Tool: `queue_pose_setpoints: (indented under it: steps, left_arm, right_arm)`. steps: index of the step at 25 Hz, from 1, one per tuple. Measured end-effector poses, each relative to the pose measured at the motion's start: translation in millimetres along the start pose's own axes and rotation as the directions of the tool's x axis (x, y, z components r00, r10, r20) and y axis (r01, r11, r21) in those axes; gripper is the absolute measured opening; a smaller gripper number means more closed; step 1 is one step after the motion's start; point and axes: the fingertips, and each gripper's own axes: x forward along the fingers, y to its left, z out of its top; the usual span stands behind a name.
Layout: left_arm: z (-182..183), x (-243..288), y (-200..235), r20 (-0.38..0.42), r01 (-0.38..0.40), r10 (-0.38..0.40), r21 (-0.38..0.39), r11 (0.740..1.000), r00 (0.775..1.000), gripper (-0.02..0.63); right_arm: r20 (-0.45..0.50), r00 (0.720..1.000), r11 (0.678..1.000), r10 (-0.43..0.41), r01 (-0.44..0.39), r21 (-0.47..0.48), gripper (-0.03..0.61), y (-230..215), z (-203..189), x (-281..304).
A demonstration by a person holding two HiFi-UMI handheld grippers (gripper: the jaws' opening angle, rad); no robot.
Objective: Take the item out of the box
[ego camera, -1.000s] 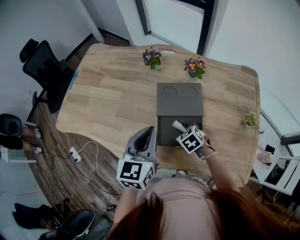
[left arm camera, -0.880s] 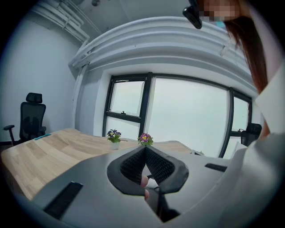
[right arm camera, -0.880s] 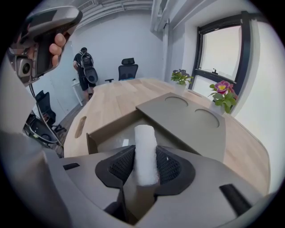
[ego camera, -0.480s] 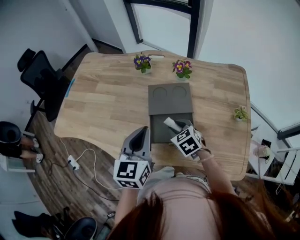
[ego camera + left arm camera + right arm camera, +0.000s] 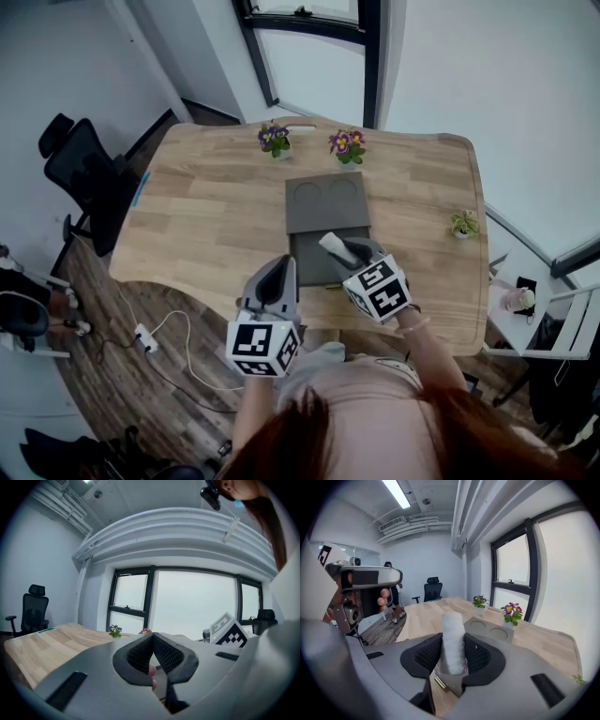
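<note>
My right gripper (image 5: 452, 660) pinches the white roll (image 5: 453, 634) near its lower end, jaws wide around it, over the open box (image 5: 305, 262). The soft roll could squash and slip free, dropping back in or off the near edge of the table (image 5: 206, 216). My left gripper (image 5: 152, 648) hangs closed, empty.

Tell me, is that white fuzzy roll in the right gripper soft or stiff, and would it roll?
The white roll looks fluffy, so it is probably soft and light. It stands straight above the right gripper pinching it, so it likely holds its shape. Being round, it might roll on the table.
</note>
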Motion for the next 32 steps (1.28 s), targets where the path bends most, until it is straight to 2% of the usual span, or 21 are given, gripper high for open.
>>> queue_pose_setpoints:
  steps: [12, 32]
  left_arm:
    - [7.0, -25.7, -40.0, 0.027, -0.018, 0.017, 0.024, 1.0, 0.999, 0.003]
    - [18.8, -75.5, -102.1, 0.075, -0.05, 0.047, 0.041, 0.998, 0.996, 0.003]
  right_arm:
    - [0.178, 0.984, 1.0, 0.008, -0.006, -0.015, 0.132, 12.0, 30.5, -74.9]
    - [0.392, 0.919, 0.999, -0.044, 0.046, 0.004, 0.13, 21.6, 30.8, -181.5]
